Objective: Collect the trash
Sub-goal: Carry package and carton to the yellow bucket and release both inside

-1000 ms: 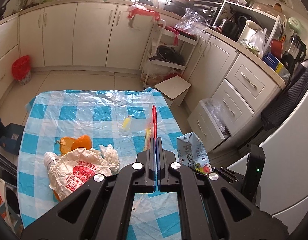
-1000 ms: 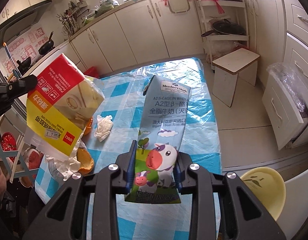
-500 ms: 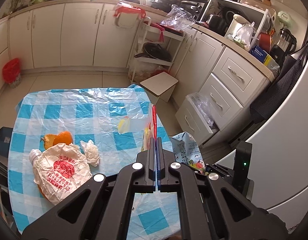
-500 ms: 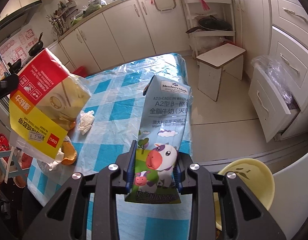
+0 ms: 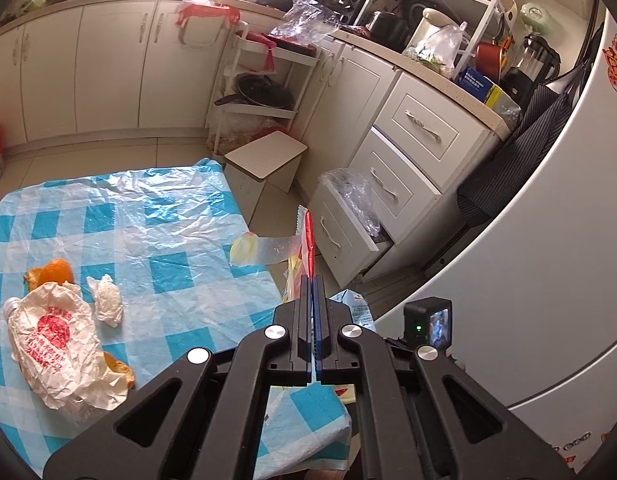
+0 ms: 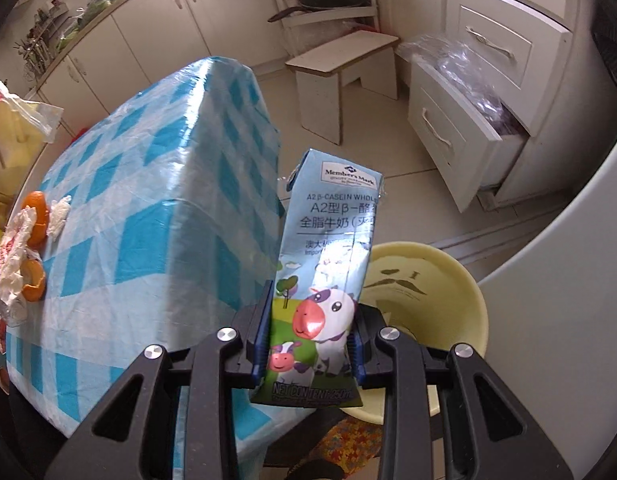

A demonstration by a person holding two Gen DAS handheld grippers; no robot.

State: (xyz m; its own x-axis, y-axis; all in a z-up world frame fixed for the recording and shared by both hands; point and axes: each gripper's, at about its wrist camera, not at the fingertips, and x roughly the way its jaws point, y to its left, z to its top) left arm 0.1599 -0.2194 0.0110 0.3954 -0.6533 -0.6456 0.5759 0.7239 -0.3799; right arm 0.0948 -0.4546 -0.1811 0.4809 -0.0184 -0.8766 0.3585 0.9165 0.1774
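Observation:
My right gripper (image 6: 310, 320) is shut on a blue milk carton (image 6: 328, 256) with a cow print, held upright past the table's right edge, beside a pale yellow bin (image 6: 424, 304) on the floor. My left gripper (image 5: 313, 296) is shut on a red and yellow plastic wrapper (image 5: 306, 240), seen edge-on, above the table's right edge; the wrapper also shows at the left edge of the right wrist view (image 6: 12, 120). The carton's top shows in the left wrist view (image 5: 358, 306).
A table with a blue checked plastic cloth (image 5: 156, 240) holds a crumpled white and red bag (image 5: 60, 344), orange peel (image 5: 48, 274) and a tissue wad (image 5: 106, 300). A small white stool (image 5: 264, 160), an open drawer (image 5: 348, 220) and a fridge (image 5: 548, 280) stand to the right.
Both grippers have moved right, off the table's edge. The carton now hangs beside the yellow bin, which has come much closer. The table trash has not moved.

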